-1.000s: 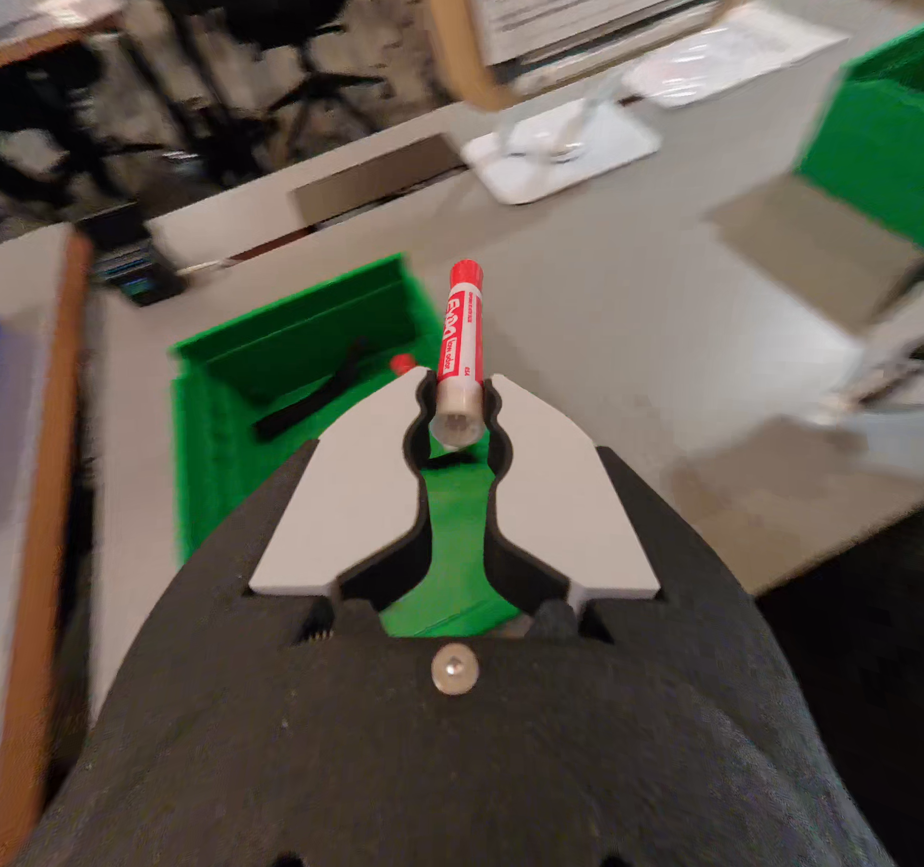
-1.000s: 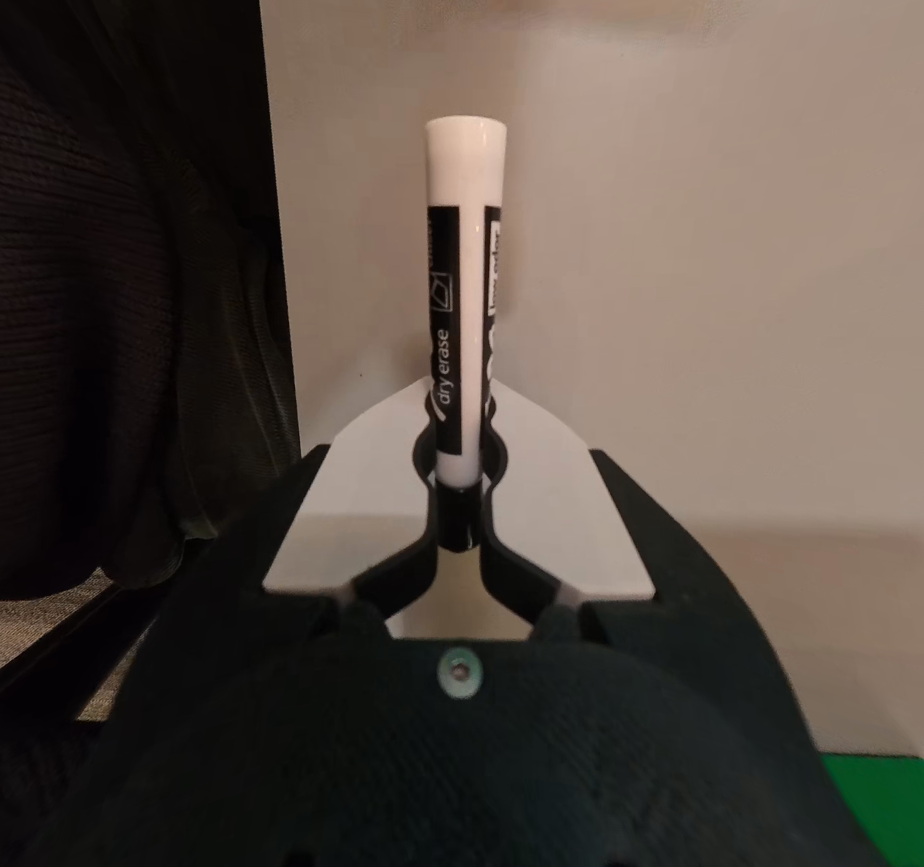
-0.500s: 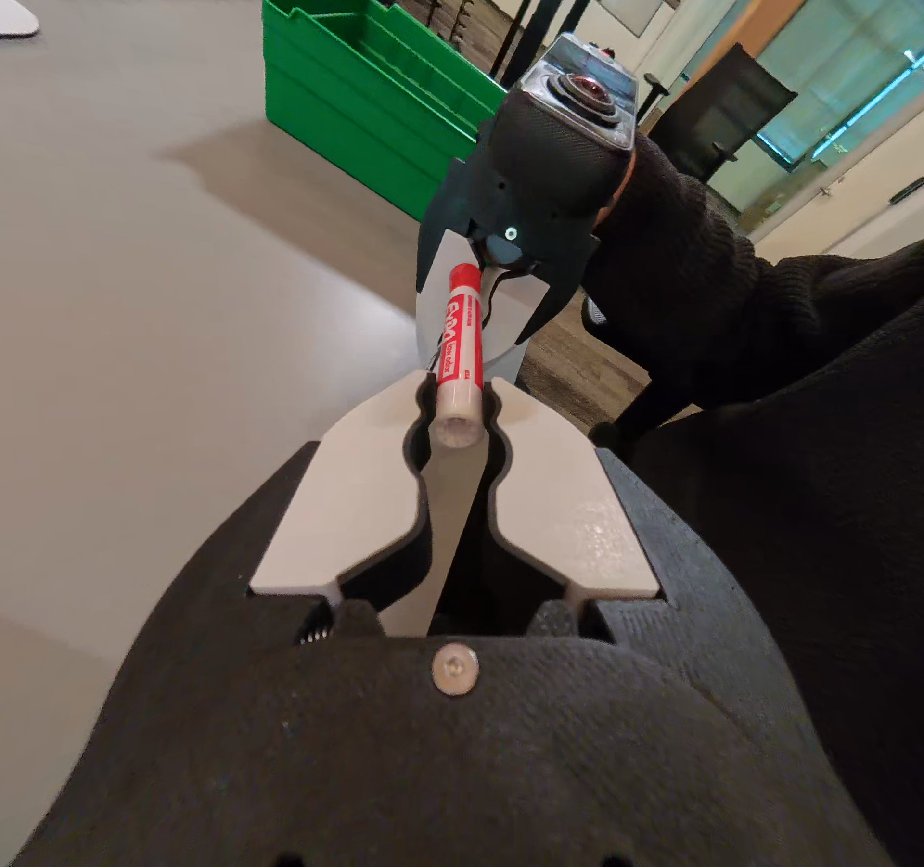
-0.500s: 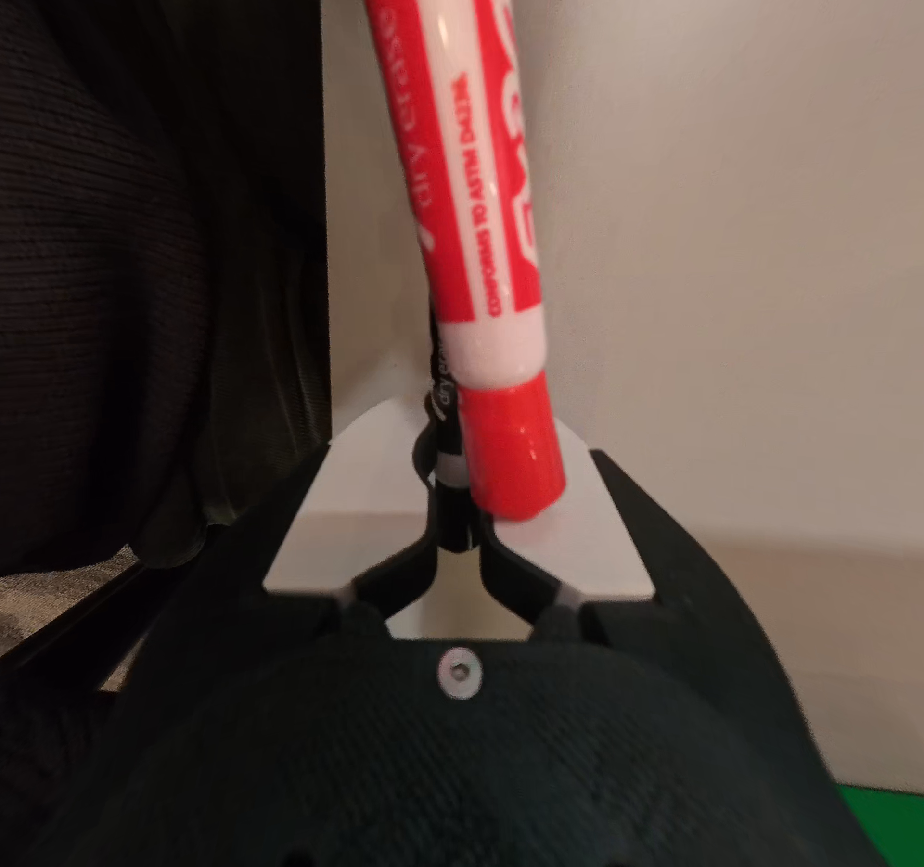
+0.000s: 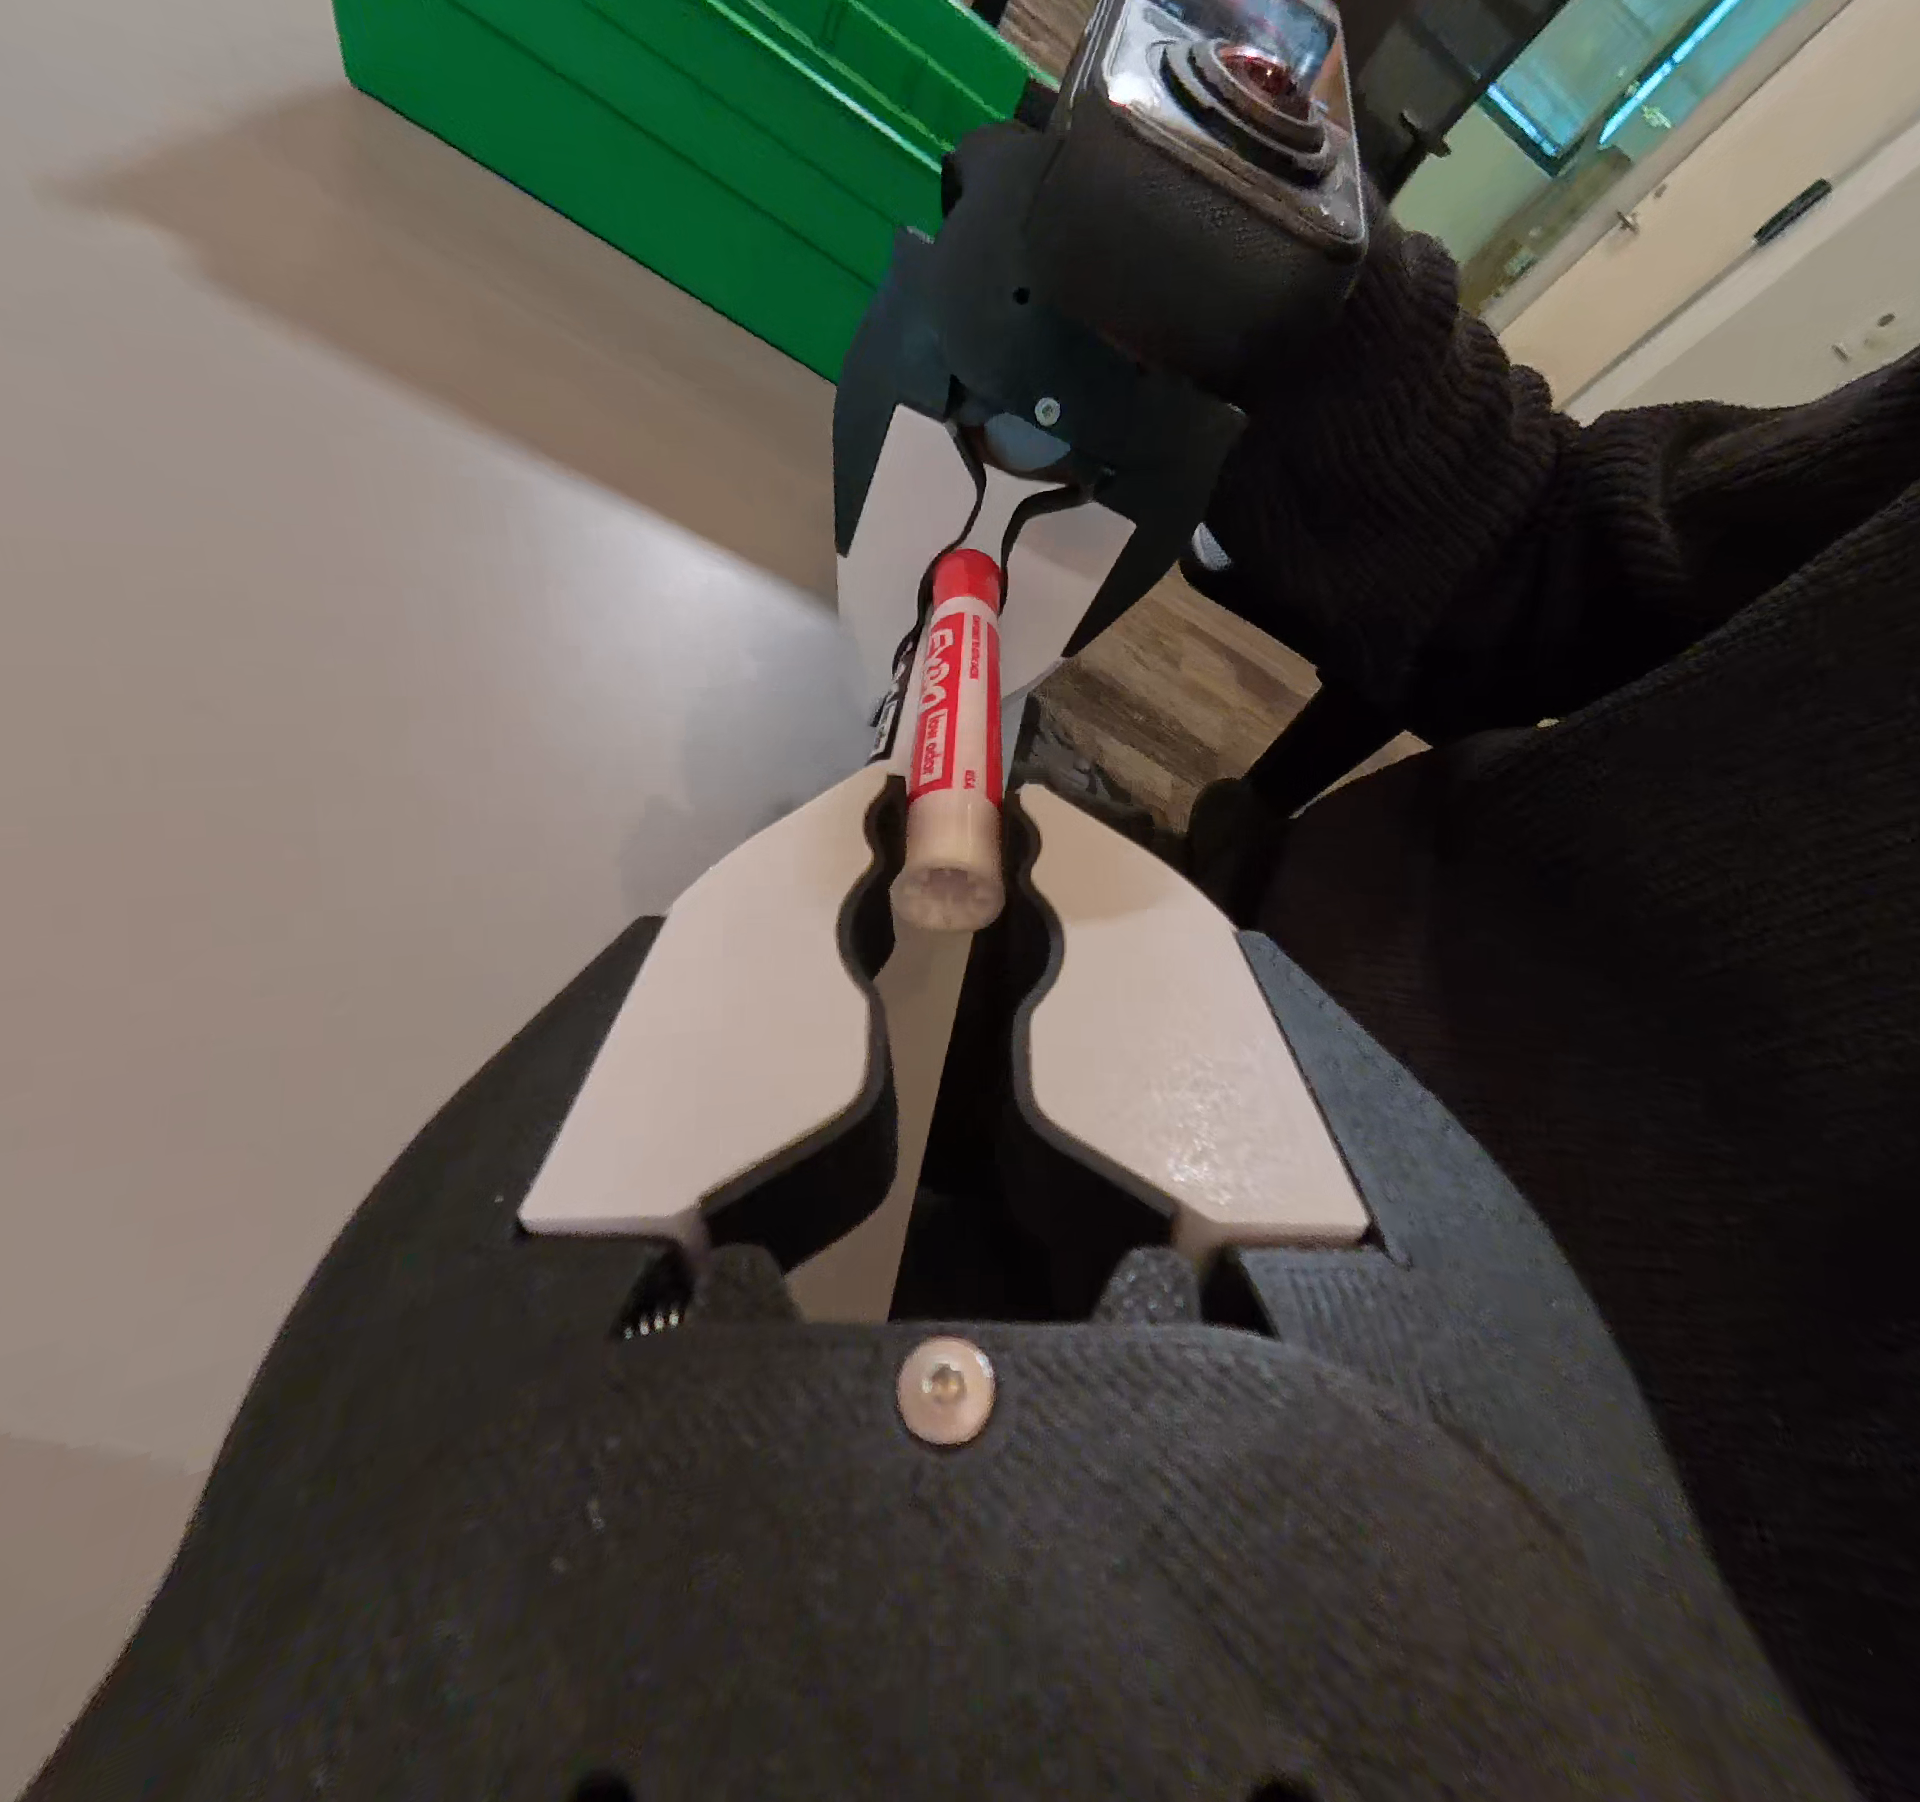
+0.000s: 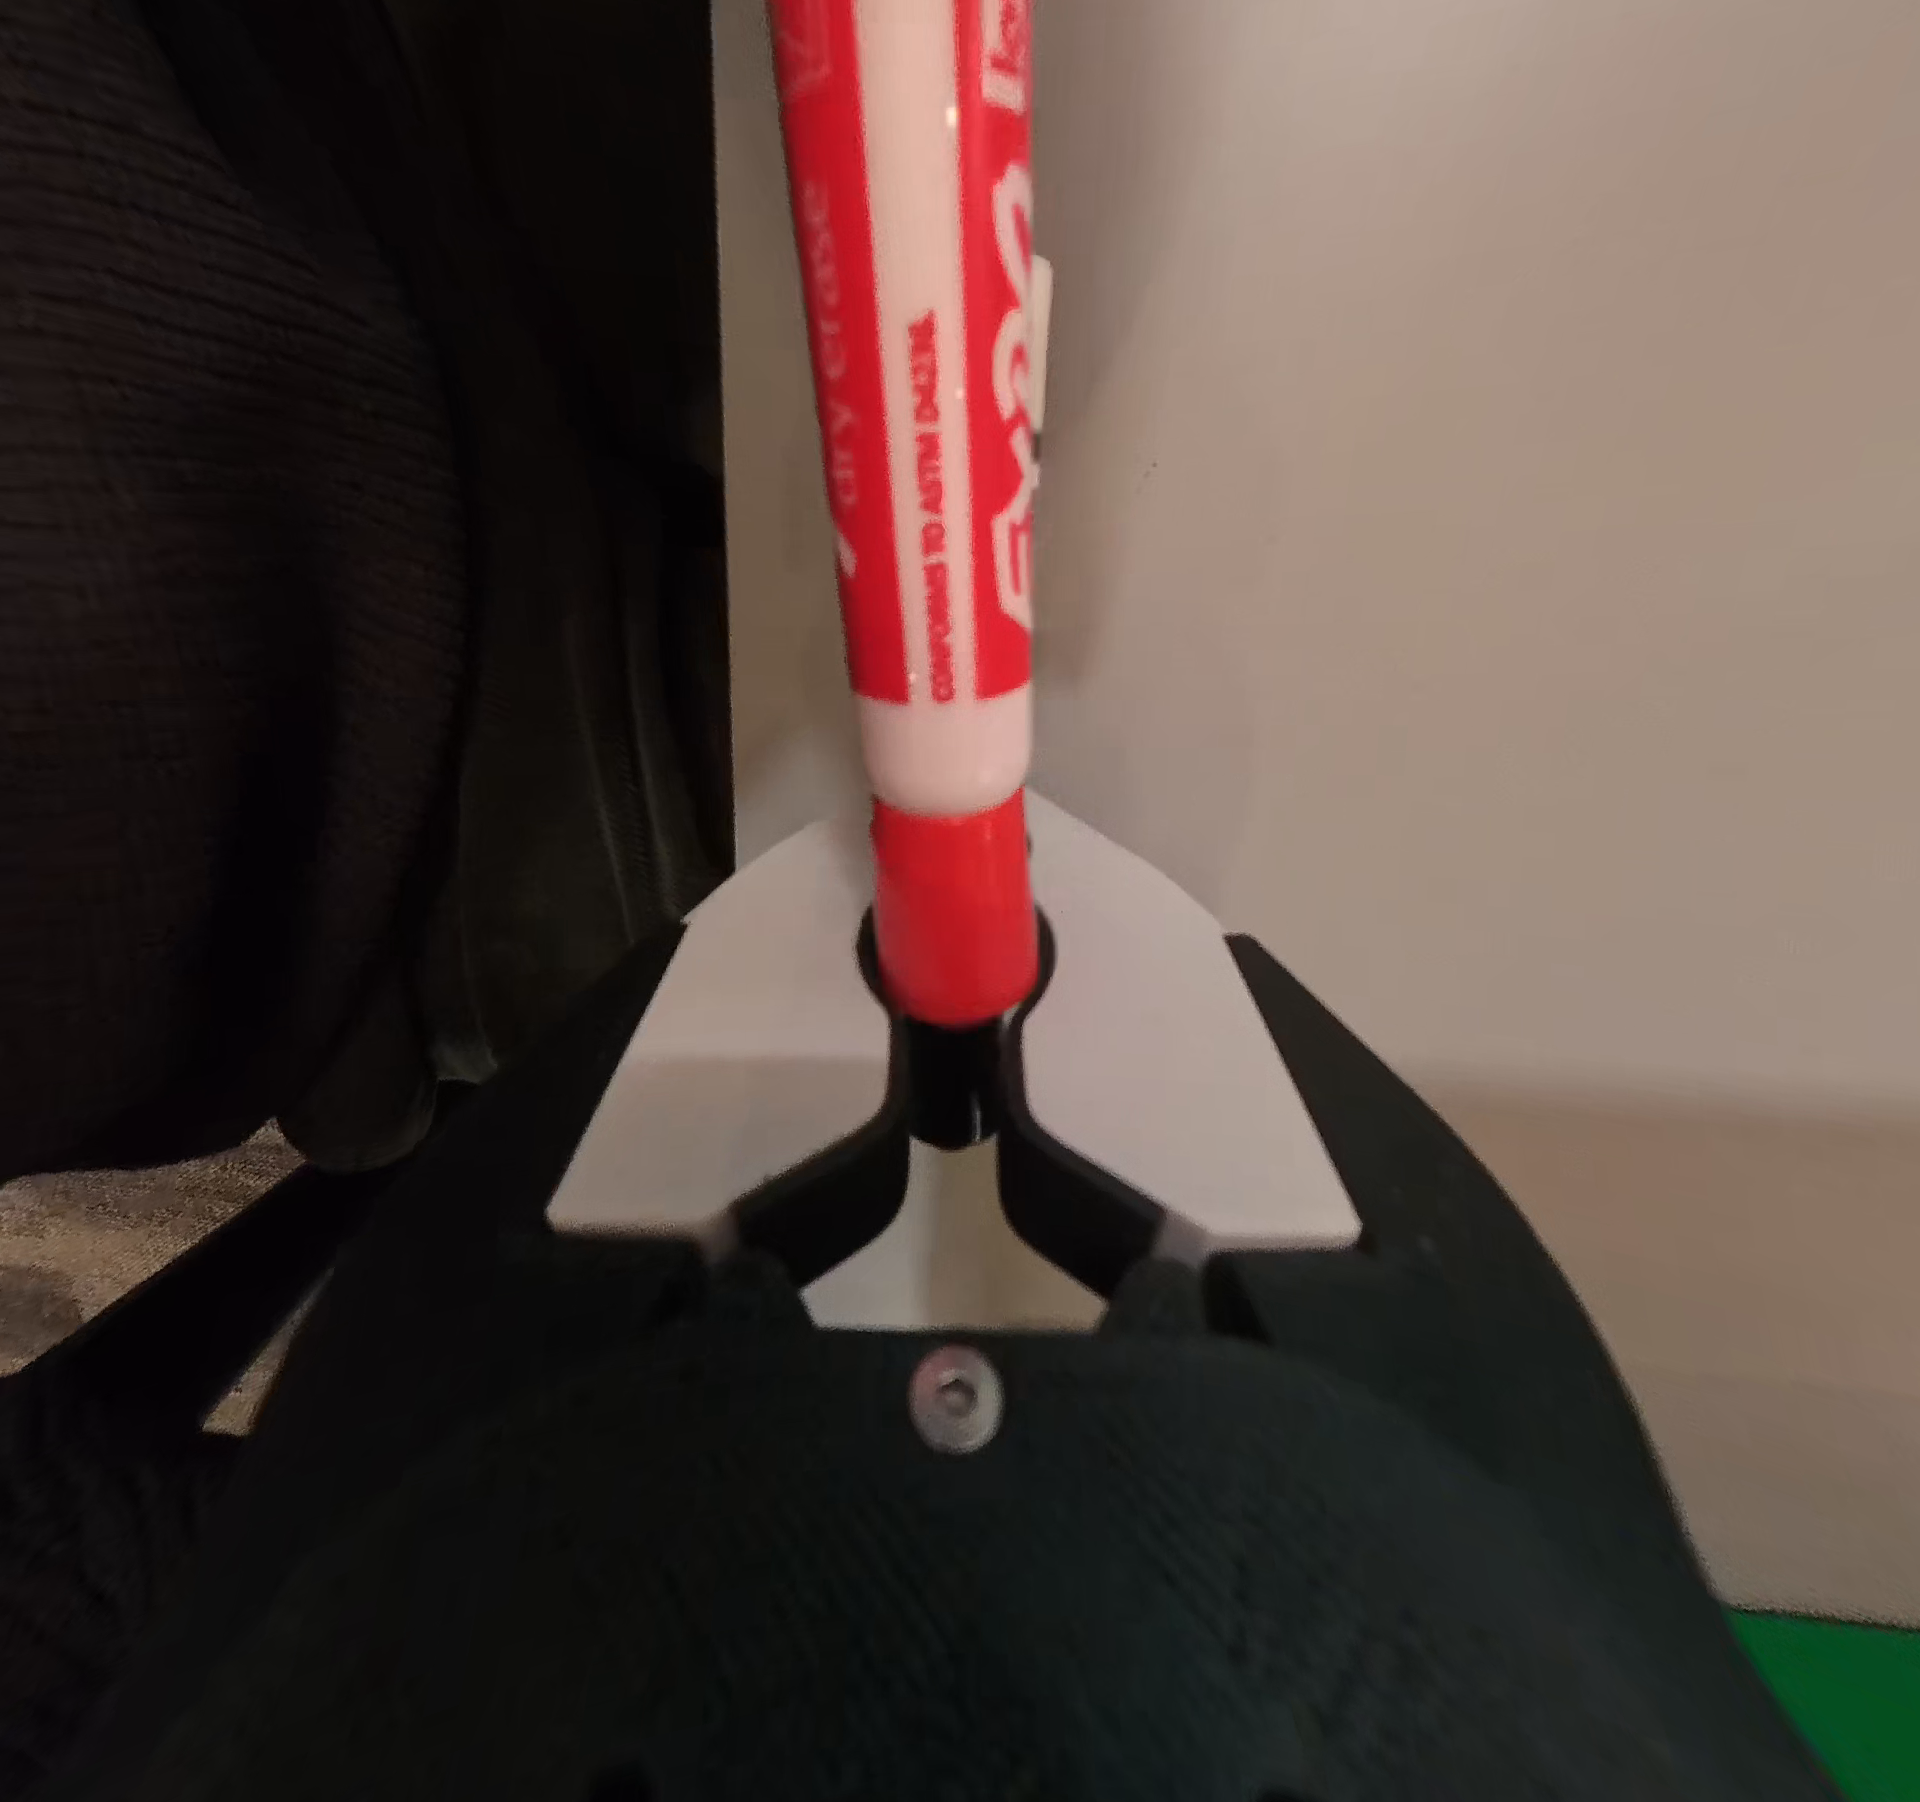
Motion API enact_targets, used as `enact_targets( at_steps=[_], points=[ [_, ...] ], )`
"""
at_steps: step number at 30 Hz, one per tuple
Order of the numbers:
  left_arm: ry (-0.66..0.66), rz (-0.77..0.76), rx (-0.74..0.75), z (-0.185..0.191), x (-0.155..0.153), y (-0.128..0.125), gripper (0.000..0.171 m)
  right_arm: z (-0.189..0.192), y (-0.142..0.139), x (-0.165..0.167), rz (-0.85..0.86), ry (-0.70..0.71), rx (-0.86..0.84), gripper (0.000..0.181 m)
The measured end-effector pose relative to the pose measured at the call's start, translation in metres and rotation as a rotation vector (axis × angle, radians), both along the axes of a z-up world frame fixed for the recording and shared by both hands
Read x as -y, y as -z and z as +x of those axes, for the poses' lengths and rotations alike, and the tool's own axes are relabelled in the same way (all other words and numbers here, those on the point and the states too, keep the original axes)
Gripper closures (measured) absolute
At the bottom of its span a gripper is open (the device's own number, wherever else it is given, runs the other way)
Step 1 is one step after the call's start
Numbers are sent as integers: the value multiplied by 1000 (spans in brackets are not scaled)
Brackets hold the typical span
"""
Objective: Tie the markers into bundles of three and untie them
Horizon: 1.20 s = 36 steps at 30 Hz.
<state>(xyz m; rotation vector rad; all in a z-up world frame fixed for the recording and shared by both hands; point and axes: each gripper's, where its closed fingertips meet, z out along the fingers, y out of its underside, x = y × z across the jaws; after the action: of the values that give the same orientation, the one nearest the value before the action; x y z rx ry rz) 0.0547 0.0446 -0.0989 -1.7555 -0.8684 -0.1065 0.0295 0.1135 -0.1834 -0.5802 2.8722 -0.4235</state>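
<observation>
**Grippers meeting nose to nose, marker to marker**

Left gripper [image 5: 943, 822] is clamping the white butt end of a red marker [image 5: 954, 713], its long axis running away toward the far right gripper [image 6: 951, 931]. That one is pinching what seems a black marker [image 6: 943, 1092], mostly hidden behind the red cap. Beige table [image 5: 312, 713] and green bin [image 5: 623, 79] are lying far left.
</observation>
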Motion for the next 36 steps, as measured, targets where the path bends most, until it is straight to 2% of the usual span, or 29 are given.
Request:
enact_targets(
  at_steps=[16,28,36],
  points=[
    [45,-1,45,6,-23,17,154,21,-2,8,-10,-73,7,167],
    [-4,22,54,0,-14,20,151,6,2,1,22,-33,-33,167],
    [13,4,60,2,-21,26,154,7,4,0,36,-33,-39,168]
  ],
)
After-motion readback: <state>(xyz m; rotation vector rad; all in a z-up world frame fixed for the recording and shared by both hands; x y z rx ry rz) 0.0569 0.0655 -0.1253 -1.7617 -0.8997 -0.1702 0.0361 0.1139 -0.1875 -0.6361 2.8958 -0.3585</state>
